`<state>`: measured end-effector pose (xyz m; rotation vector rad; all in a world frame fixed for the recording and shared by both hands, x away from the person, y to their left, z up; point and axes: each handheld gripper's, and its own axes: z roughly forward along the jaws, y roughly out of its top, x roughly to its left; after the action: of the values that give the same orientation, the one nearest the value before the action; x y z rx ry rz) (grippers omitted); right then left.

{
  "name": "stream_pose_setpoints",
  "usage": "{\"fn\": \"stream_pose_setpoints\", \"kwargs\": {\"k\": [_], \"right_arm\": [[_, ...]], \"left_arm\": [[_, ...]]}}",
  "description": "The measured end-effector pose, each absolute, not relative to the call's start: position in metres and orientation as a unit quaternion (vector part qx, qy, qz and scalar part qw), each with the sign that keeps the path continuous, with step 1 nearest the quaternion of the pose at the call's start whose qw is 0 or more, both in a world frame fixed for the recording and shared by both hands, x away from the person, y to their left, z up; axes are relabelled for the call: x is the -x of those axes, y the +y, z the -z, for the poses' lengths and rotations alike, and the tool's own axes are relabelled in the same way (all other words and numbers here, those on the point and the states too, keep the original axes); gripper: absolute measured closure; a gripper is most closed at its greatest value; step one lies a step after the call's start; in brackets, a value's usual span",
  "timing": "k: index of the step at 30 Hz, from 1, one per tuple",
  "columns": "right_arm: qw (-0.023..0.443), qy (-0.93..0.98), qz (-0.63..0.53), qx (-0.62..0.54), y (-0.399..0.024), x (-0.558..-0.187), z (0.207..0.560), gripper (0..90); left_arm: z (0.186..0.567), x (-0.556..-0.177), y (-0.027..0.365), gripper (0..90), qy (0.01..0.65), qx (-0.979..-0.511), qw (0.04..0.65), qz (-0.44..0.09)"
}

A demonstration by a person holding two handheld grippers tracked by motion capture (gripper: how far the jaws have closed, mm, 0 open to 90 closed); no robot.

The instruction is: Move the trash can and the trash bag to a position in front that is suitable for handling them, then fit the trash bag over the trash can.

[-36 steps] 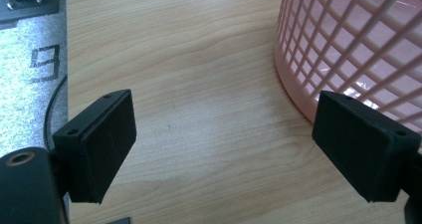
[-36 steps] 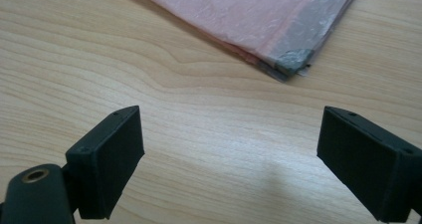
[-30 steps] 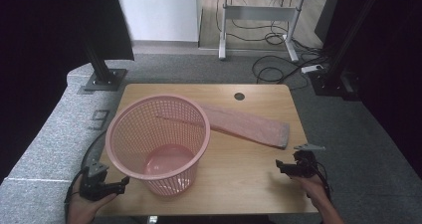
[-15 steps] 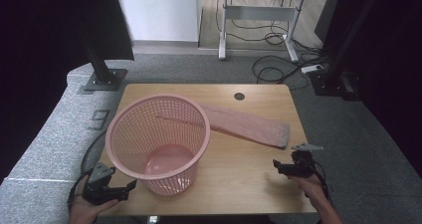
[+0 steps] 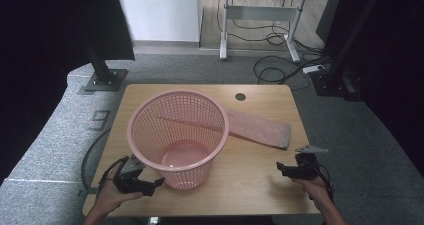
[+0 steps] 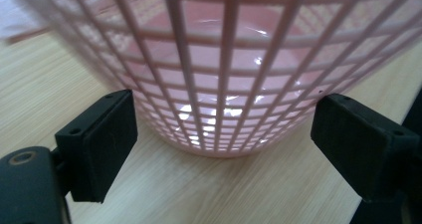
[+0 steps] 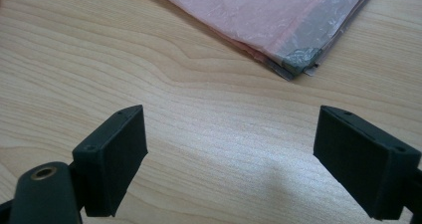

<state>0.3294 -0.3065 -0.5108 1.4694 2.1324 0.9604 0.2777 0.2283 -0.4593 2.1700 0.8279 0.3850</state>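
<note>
A pink lattice wastebasket [image 5: 177, 135] stands upright on a wooden table [image 5: 250, 175], with a folded pink plastic bag [image 5: 257, 129] lying flat just behind it to the right. The left gripper [image 5: 150, 185], jaws spread wide and empty, points at the basket's base from close by. The right gripper [image 5: 284, 169], likewise released, hovers over bare wood near the bag's grey-edged corner [image 7: 298, 59].

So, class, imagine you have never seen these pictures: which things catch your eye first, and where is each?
The pink mesh basket stands upright on the left half of the wooden table and draws the eye first. Behind it to the right lies a folded pink bag, flat on the wood. At the near edge, the left hand-held gripper sits open by the basket's base and the right hand-held gripper open over bare wood.
</note>
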Motion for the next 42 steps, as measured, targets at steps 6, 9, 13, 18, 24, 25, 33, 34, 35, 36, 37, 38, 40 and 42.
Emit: {"fn": "stream_pose_setpoints", "kwargs": {"k": [6,9,13,18,24,25,33,34,35,36,37,38,40,42], "right_arm": [[0.188,0.761,-0.338,-0.521,-0.308,-0.329,0.512,12.9],[0.187,0.76,-0.337,-0.524,-0.308,-0.329,0.512,13.0],[0.188,0.759,-0.337,-0.524,-0.308,-0.328,0.512,13.0],[0.187,0.762,-0.337,-0.521,-0.307,-0.328,0.512,13.0],[0.188,0.762,-0.339,-0.519,-0.308,-0.327,0.511,13.1],[0.19,0.761,-0.341,-0.518,-0.308,-0.326,0.511,13.3],[0.197,0.76,-0.354,-0.509,-0.304,-0.326,0.508,13.2],[0.199,0.761,-0.354,-0.506,-0.303,-0.327,0.508,13.1],[0.201,0.761,-0.355,-0.504,-0.302,-0.328,0.508,13.0],[0.206,0.761,-0.356,-0.501,-0.3,-0.328,0.507,12.8],[0.217,0.759,-0.359,-0.498,-0.297,-0.331,0.505,12.7],[0.217,0.759,-0.359,-0.498,-0.297,-0.331,0.505,12.7],[0.215,0.759,-0.367,-0.493,-0.289,-0.338,0.503,12.7],[0.219,0.764,-0.362,-0.487,-0.281,-0.346,0.504,12.5]], "left_arm": [[0.459,-0.289,0.209,12.7,0.308,-0.858,0.384,-0.144],[0.459,-0.295,0.2,13.3,0.306,-0.859,0.387,-0.141],[0.458,-0.305,0.19,13.6,0.309,-0.858,0.385,-0.142],[0.46,-0.318,0.179,13.7,0.317,-0.855,0.384,-0.145],[0.459,-0.309,0.186,13.8,0.322,-0.851,0.385,-0.154],[0.459,-0.306,0.191,13.8,0.33,-0.847,0.386,-0.156],[0.457,-0.294,0.23,14.2,0.387,-0.815,0.386,-0.194],[0.457,-0.293,0.234,14.2,0.395,-0.812,0.384,-0.195],[0.458,-0.293,0.237,14.1,0.4,-0.809,0.383,-0.198],[0.458,-0.293,0.24,14.0,0.403,-0.806,0.384,-0.199],[0.459,-0.293,0.243,13.7,0.409,-0.805,0.381,-0.2],[0.459,-0.293,0.243,13.7,0.409,-0.805,0.381,-0.2],[0.461,-0.294,0.245,13.7,0.413,-0.805,0.378,-0.196],[0.463,-0.294,0.245,13.7,0.414,-0.806,0.374,-0.194]]}}
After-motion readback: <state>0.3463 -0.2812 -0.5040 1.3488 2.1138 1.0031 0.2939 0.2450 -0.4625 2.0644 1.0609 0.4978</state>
